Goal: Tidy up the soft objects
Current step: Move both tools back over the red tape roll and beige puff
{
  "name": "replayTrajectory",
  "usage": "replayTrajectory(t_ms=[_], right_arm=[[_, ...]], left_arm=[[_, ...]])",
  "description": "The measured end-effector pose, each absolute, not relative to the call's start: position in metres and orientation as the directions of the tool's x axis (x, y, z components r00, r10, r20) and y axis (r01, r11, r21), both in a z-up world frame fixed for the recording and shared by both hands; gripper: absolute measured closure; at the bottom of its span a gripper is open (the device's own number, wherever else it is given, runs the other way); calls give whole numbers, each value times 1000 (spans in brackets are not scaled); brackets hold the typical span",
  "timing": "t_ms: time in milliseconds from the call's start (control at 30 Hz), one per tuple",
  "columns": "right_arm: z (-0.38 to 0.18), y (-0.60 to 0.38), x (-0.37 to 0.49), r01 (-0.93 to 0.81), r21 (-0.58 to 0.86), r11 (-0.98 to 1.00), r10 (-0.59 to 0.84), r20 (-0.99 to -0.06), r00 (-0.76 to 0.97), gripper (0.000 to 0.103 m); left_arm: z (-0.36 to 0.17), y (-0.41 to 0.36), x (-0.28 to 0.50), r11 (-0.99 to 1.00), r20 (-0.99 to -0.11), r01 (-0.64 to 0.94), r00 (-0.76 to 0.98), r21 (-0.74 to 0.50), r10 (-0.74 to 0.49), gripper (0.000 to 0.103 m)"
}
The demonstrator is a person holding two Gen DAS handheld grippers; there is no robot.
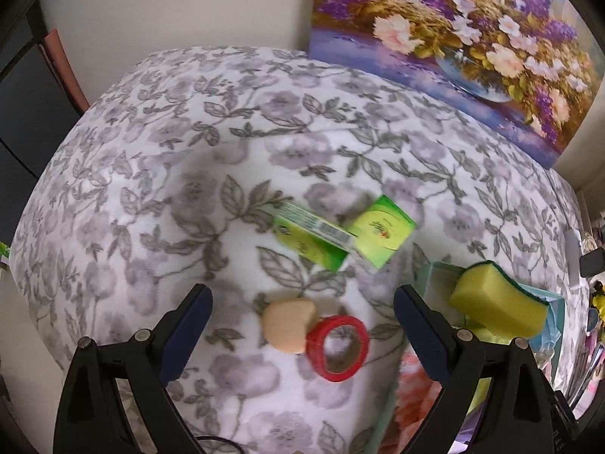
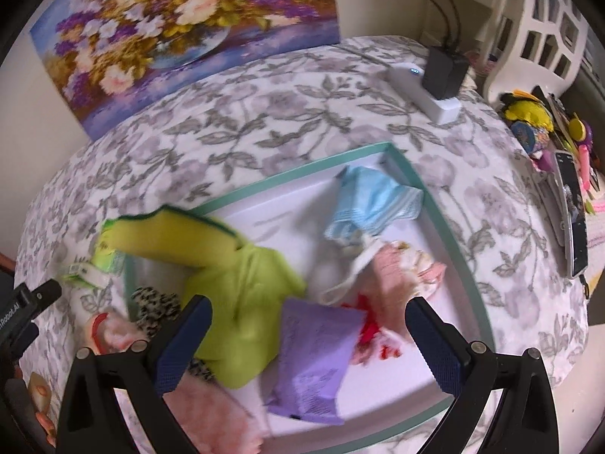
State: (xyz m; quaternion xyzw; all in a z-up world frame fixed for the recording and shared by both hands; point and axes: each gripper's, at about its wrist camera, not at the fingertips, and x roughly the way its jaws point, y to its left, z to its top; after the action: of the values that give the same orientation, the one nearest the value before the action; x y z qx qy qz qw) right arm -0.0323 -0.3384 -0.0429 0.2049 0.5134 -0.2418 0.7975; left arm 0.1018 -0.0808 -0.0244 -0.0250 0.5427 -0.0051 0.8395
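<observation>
left wrist view puts your left gripper [image 1: 302, 325] wide open and holding nothing, its jaws straddling a beige puff [image 1: 288, 325] that lies on the flowered blanket [image 1: 151, 151] between them, slightly toward the left jaw from centre. a red tape roll [image 1: 337, 348] touches the puff on the side toward the right jaw, so closing straight down risks catching both. the puff's longer side runs roughly across the gap, jaw to jaw. two green boxes [image 1: 340, 234] sit farther ahead of the fingertips. the tray [image 1: 556, 302] with the yellow sponge [image 1: 499, 302] lies past your right jaw. your right gripper [image 2: 306, 329] also stands fully open and empty, over the tray's green cloth [image 2: 242, 295] and purple packet [image 2: 314, 363]. your left hand looks the nearer one for the puff.
</observation>
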Motion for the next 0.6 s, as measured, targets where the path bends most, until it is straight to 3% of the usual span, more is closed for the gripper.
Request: replayTrajectory(t_ms=[400,600], right_arm=[[-13,-264,-8,491,62,869,-189,-875,445,0],[-6,-210,14,396,118,910,-104,-862,496,0]], left_arm=[[-17,-12,105,990,-907,-139,421,-25,36,6],[-22,17,103,981,-909,-192,411,-13,68,6]])
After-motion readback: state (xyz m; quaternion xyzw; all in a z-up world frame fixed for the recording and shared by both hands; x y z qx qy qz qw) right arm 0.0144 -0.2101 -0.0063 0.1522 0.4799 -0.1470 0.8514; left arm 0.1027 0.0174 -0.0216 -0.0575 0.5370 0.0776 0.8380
